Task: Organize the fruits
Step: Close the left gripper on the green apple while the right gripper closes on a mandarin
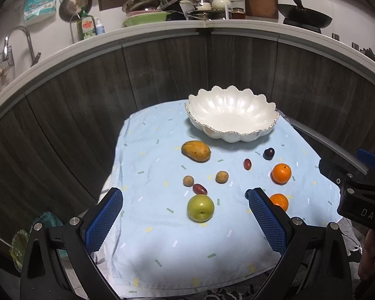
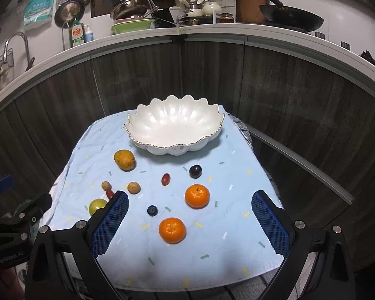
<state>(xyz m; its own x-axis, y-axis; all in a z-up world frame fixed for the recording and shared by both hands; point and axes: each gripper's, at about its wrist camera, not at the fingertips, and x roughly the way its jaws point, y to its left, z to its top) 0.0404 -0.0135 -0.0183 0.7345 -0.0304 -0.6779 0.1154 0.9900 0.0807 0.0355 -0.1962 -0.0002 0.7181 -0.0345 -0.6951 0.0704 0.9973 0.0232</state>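
An empty white scalloped bowl (image 1: 231,115) (image 2: 175,127) stands at the back of the light blue cloth (image 1: 162,237) (image 2: 212,255). In front of it lie a mango (image 1: 196,151) (image 2: 124,159), a green apple (image 1: 200,208) (image 2: 96,205), two oranges (image 1: 281,173) (image 2: 197,196) (image 2: 172,230), a dark plum (image 1: 269,153) (image 2: 195,171), two red dates (image 1: 247,164) (image 2: 165,179), two small brown fruits (image 1: 222,176) (image 2: 133,187) and a blueberry (image 2: 152,210). My left gripper (image 1: 185,195) hangs open just before the apple. My right gripper (image 2: 190,196) is open above the oranges. Both hold nothing.
Behind the cloth-covered table runs a dark wood-panelled counter (image 1: 162,62) with a white top, bearing dish soap (image 1: 86,26), pans and a wok (image 2: 291,18). A sink tap (image 1: 17,42) is at far left. Cloth edges drop off on all sides.
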